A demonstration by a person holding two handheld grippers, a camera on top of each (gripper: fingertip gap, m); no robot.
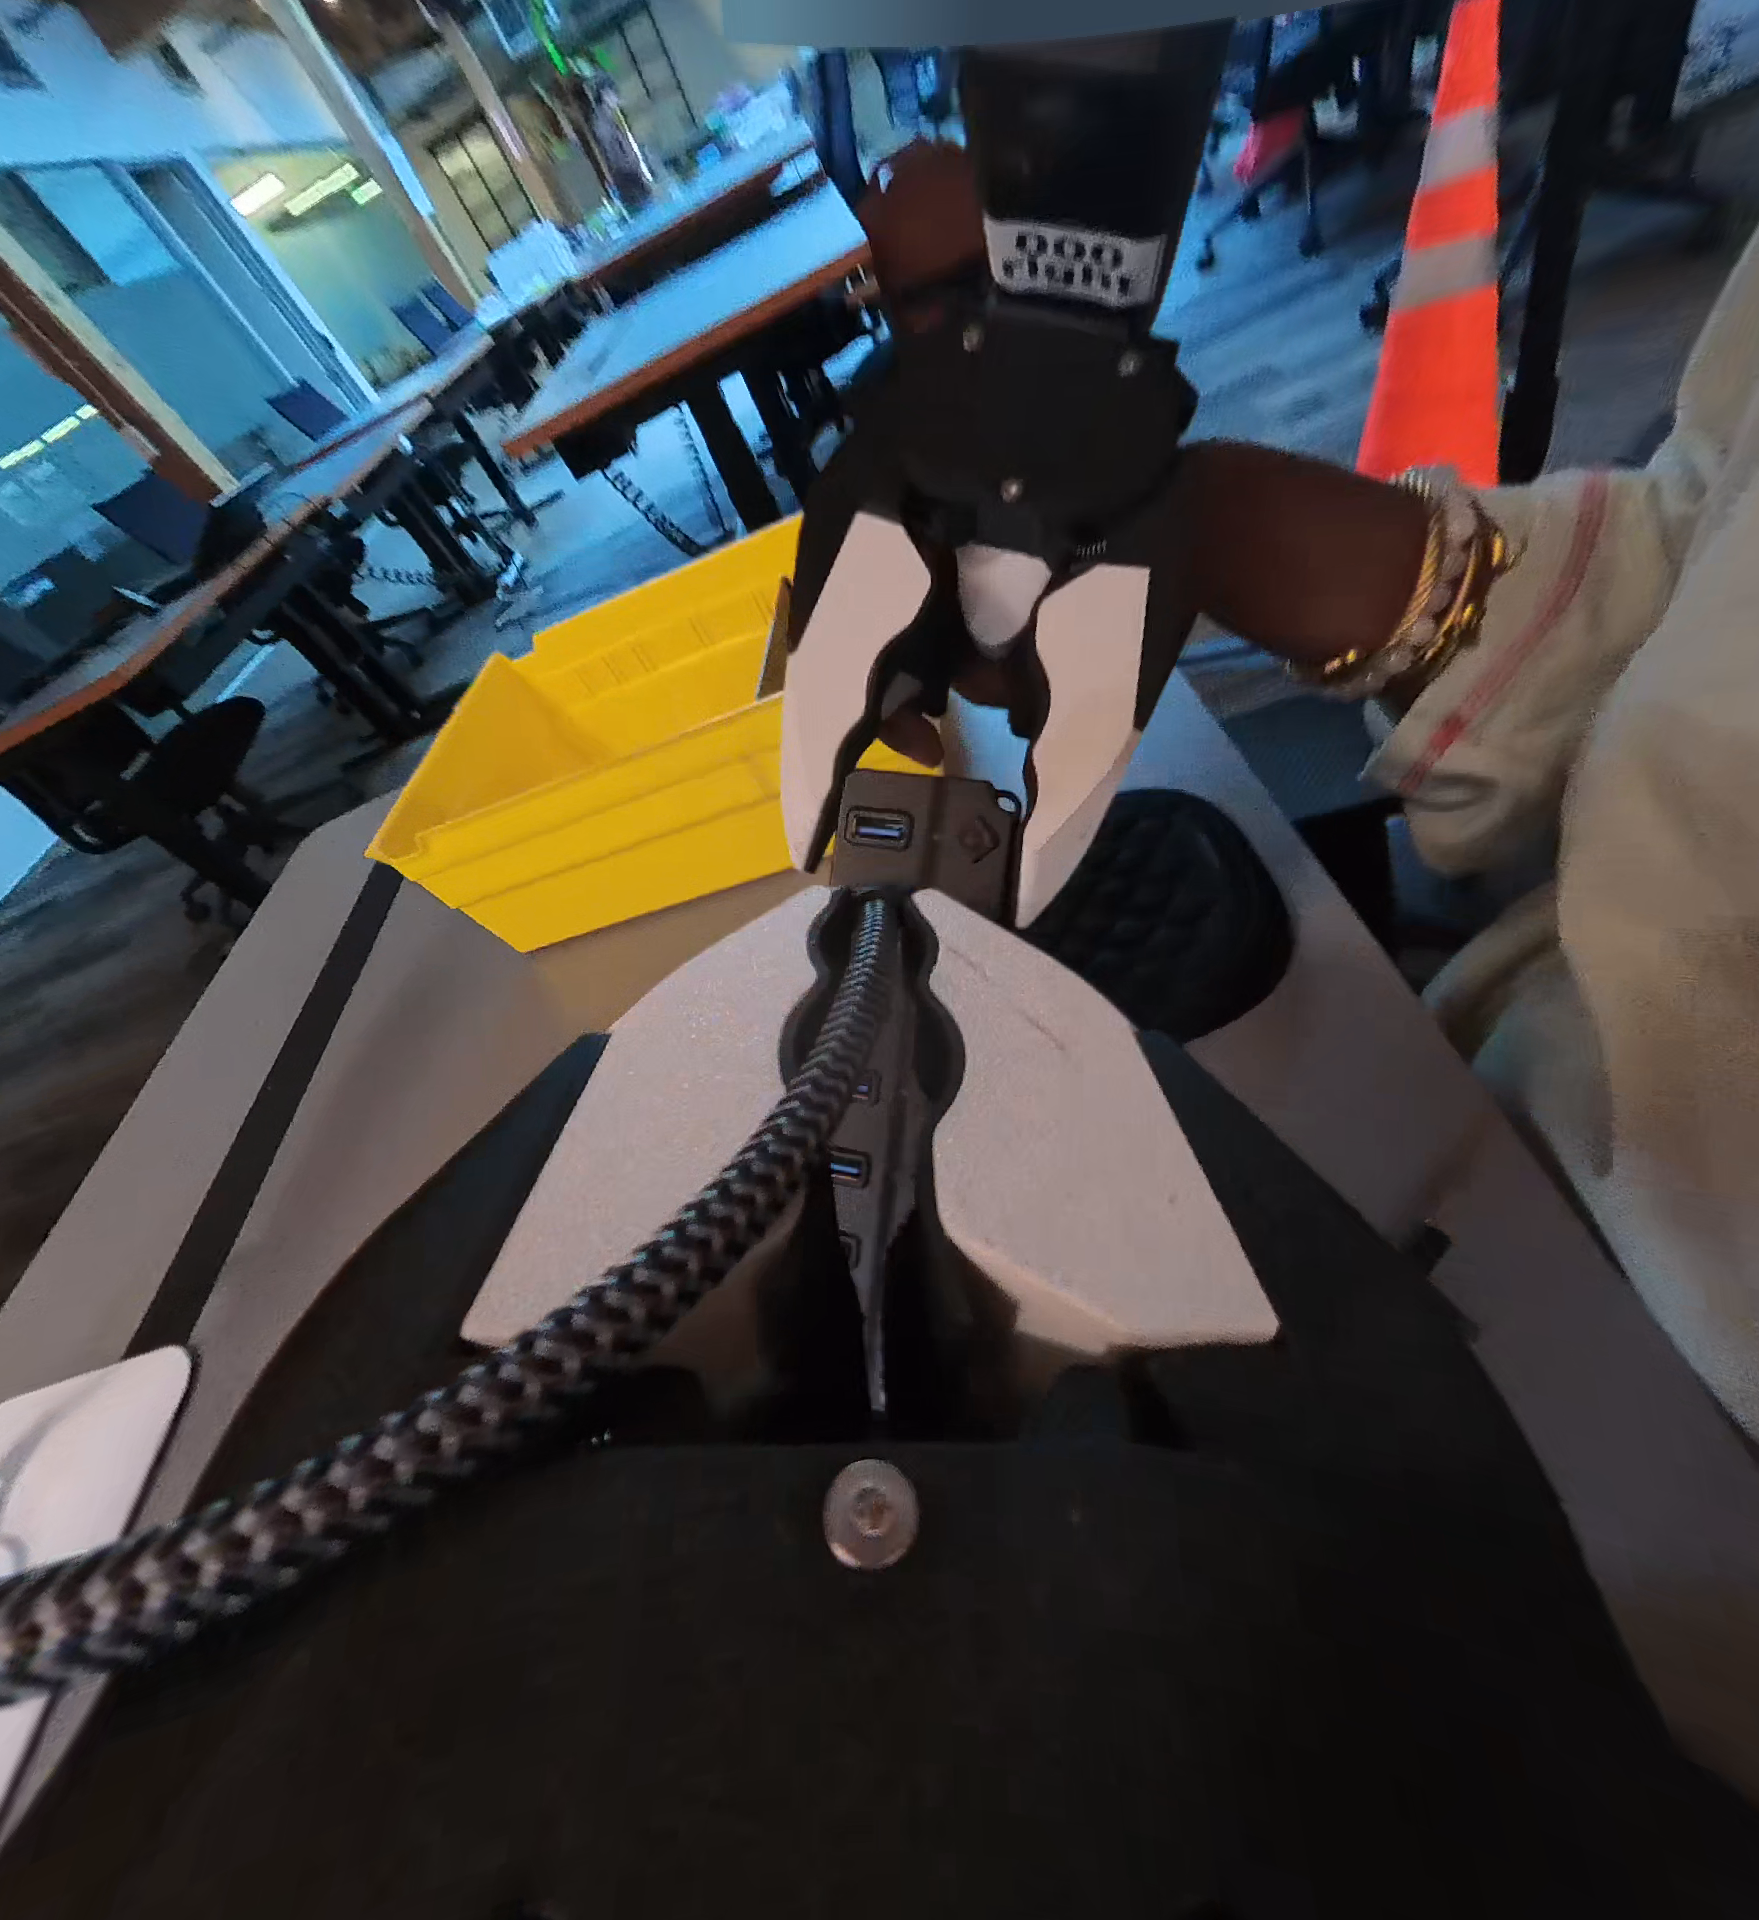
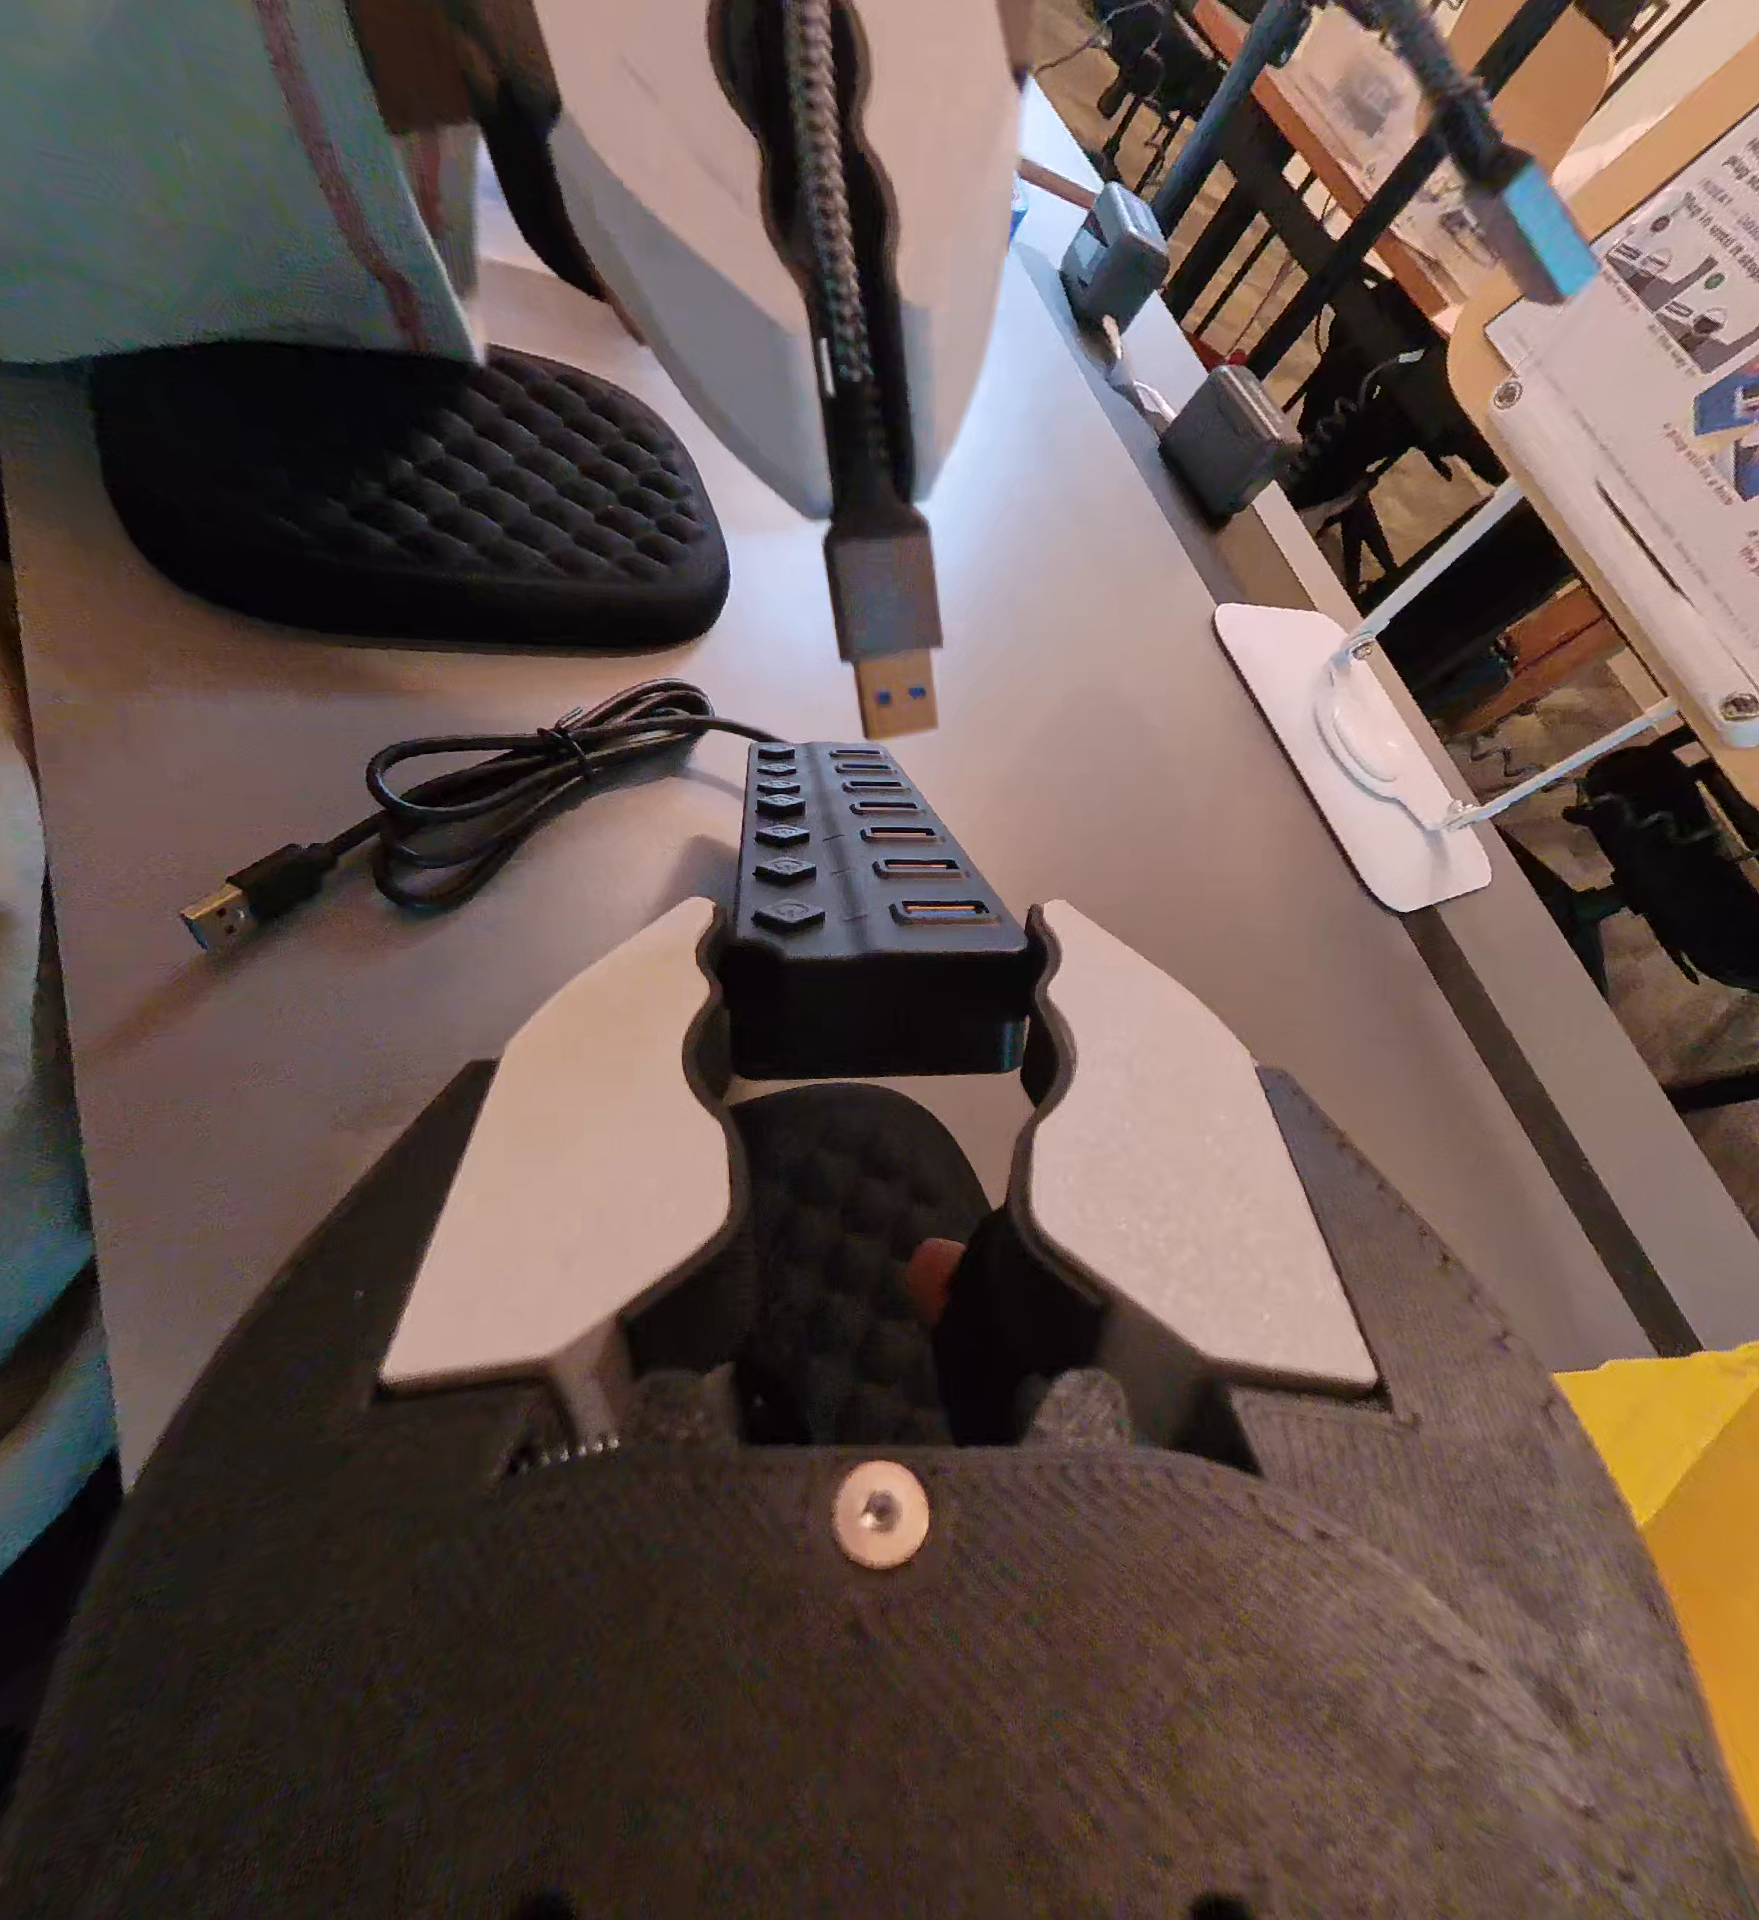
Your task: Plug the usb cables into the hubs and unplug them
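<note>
My right gripper [image 2: 875, 966] clamps the near end of the black hub [image 2: 870, 883], held off the grey table [image 2: 1114, 644]. I count seven ports on it, all empty, so this plug-in isn't made yet, and the unplugging is left too. Just beyond, the metal plug [image 2: 885, 623] of the braided cable [image 1: 646, 1268] hangs above the far ports, apart from them, pinched in my left gripper [image 1: 870, 914]. The hub's own lead [image 2: 459, 810] lies coiled at left. Farther off sits one yellow bin [image 1: 584, 790].
</note>
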